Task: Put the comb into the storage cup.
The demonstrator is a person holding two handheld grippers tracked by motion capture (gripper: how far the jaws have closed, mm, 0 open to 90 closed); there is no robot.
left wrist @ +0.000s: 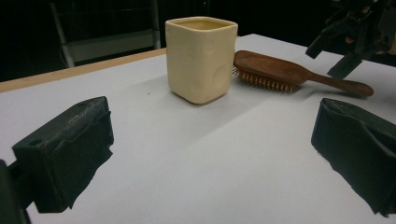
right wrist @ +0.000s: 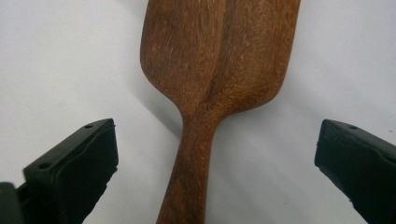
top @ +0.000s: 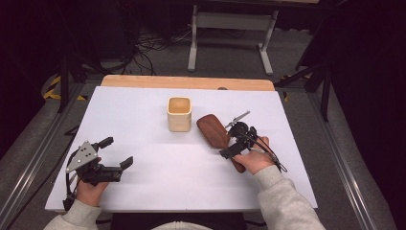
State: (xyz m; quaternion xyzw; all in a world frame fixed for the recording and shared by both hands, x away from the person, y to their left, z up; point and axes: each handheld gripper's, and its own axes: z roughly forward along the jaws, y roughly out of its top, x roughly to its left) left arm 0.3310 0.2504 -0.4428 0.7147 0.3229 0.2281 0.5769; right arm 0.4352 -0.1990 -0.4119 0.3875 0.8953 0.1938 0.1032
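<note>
Cup (top: 179,114), hairbrush (top: 214,130): one each

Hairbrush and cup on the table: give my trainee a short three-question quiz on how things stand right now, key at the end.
1. True or false: the right gripper is shut on the hairbrush handle.
2. Which way do the hairbrush's bristles face? A) up B) down onto the table C) toward the cup
3. Fill in: the left gripper holds ____.

Key
1. False: in the right gripper view its jaws stand open, one on each side of the handle, not touching it.
2. B: the left gripper view shows the bristles under the head, wooden back up.
3. Nothing: it is open, apart from both objects.
</note>
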